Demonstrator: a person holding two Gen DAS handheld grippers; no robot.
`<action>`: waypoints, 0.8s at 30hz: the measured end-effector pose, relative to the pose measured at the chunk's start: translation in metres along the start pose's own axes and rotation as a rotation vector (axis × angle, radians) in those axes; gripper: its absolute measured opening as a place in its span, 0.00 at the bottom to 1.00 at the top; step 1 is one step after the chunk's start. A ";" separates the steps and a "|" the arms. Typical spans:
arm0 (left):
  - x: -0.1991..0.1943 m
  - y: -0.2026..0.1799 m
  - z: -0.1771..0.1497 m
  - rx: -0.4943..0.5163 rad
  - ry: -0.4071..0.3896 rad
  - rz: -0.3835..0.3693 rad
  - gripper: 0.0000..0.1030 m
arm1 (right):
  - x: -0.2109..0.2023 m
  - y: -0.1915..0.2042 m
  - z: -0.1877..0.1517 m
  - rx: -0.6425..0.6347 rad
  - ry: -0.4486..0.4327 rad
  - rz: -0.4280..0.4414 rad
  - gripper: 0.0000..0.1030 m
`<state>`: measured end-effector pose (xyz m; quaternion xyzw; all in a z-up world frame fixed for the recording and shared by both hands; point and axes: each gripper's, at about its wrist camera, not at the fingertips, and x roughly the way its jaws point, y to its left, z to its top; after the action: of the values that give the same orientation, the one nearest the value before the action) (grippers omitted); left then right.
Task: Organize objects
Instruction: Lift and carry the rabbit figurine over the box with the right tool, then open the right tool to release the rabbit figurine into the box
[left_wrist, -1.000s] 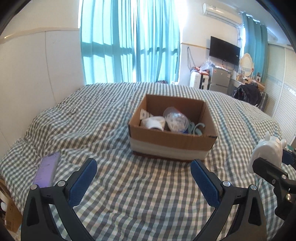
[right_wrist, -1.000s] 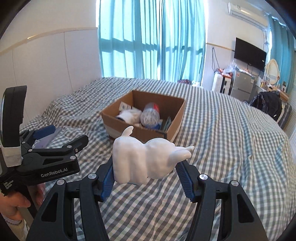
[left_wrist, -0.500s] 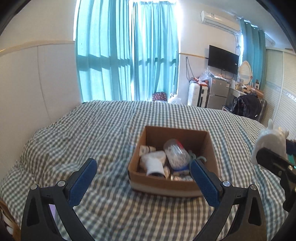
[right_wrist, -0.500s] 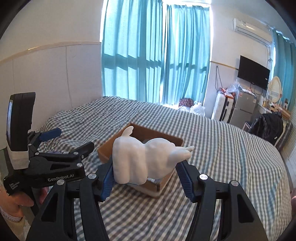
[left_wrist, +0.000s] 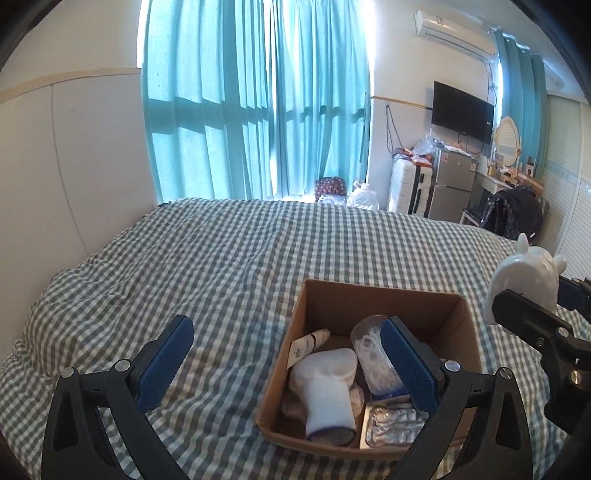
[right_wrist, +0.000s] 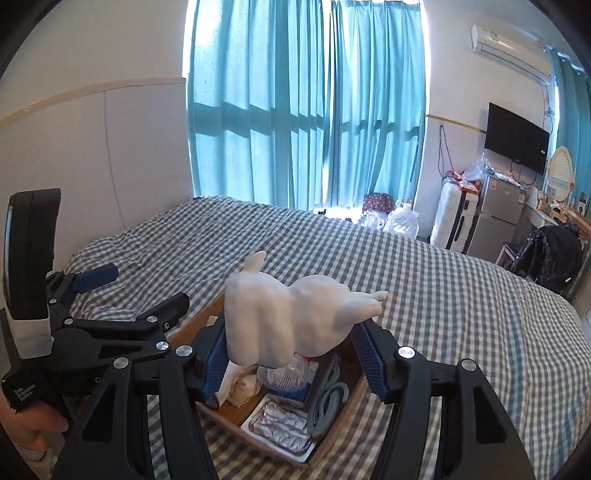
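My right gripper (right_wrist: 291, 354) is shut on a white animal figurine (right_wrist: 291, 317) and holds it above the open cardboard box (right_wrist: 332, 439). The figurine also shows at the right edge of the left wrist view (left_wrist: 524, 280). The box (left_wrist: 306, 295) sits on the checked bed and holds a white sock (left_wrist: 325, 387), a clear plastic container (left_wrist: 373, 354), a small tube (left_wrist: 314, 338), a foil pack (left_wrist: 391, 424) and a teal cable (right_wrist: 328, 398). My left gripper (left_wrist: 288, 362) is open and empty, above the box's left side.
The checked bedspread (left_wrist: 203, 266) spreads all around the box. Teal curtains (left_wrist: 258, 110) hang behind the bed. A white suitcase (left_wrist: 410, 188), a small fridge (left_wrist: 450, 184), a wall TV (left_wrist: 461, 110) and a dark bag (left_wrist: 513, 218) stand at the far right.
Both grippers have moved forward and up over the bed. The box now lies under them. The right gripper still holds the figurine.
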<state>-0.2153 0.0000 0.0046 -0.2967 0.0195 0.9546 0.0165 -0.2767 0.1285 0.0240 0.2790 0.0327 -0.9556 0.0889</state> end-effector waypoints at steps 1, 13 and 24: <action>0.007 -0.002 0.000 0.007 0.004 0.009 1.00 | 0.009 -0.002 0.000 -0.001 0.009 -0.001 0.59; 0.084 -0.023 -0.004 0.078 0.065 0.029 1.00 | 0.097 -0.040 -0.021 0.022 0.115 -0.025 0.59; 0.094 -0.029 -0.015 0.126 0.078 0.018 1.00 | 0.123 -0.039 -0.041 0.003 0.191 -0.064 0.59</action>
<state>-0.2833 0.0301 -0.0619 -0.3318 0.0827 0.9394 0.0258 -0.3639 0.1523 -0.0760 0.3680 0.0483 -0.9270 0.0544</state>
